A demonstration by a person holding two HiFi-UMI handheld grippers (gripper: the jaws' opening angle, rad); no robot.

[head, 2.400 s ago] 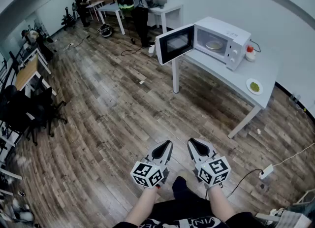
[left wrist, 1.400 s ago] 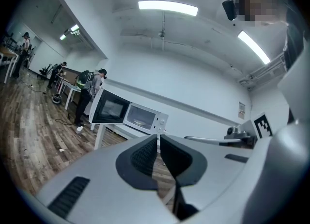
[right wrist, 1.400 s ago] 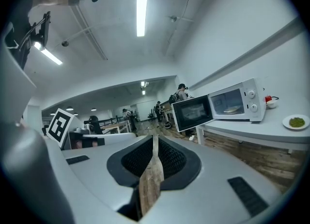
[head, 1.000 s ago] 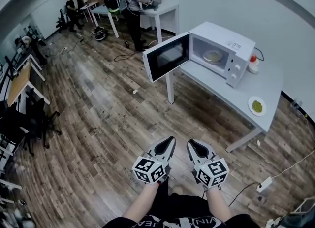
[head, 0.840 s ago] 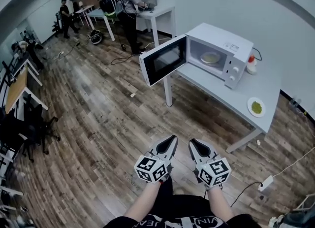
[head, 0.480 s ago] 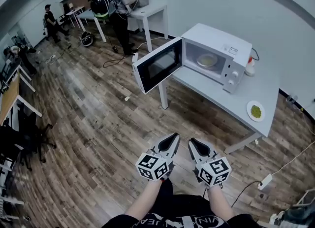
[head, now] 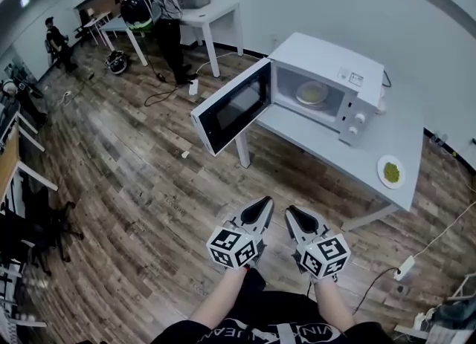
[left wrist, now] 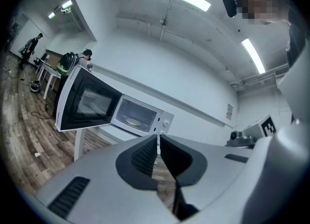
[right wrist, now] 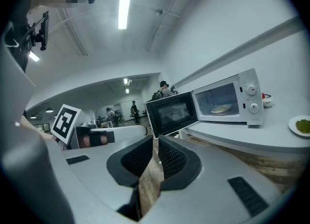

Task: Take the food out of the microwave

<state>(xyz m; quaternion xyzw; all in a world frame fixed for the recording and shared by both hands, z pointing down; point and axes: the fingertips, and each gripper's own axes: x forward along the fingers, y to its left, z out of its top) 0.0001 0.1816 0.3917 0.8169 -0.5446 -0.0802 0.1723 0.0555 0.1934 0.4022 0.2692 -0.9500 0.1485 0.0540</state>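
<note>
Floor (head: pixel 134 186): wood planks, matt, streaked grain.
Table (head: pixel 387 138): smooth, pale, matt top.
Microwave (head: pixel 327 60): smooth white casing, probably painted metal; door (head: pixel 230 108) has a dark glossy window.
Left gripper (head: pixel 265 202), right gripper (head: pixel 290 210): matt grey plastic shells; pads (left wrist: pixel 144 156) black, finely ribbed; marker cubes (head: pixel 234 246) matt, printed black-and-white.

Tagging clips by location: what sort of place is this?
Likely an office or lab workroom, not a kitchen: the microwave sits on a plain white table, and black office chairs and another white table stand on the wood floor.
</note>
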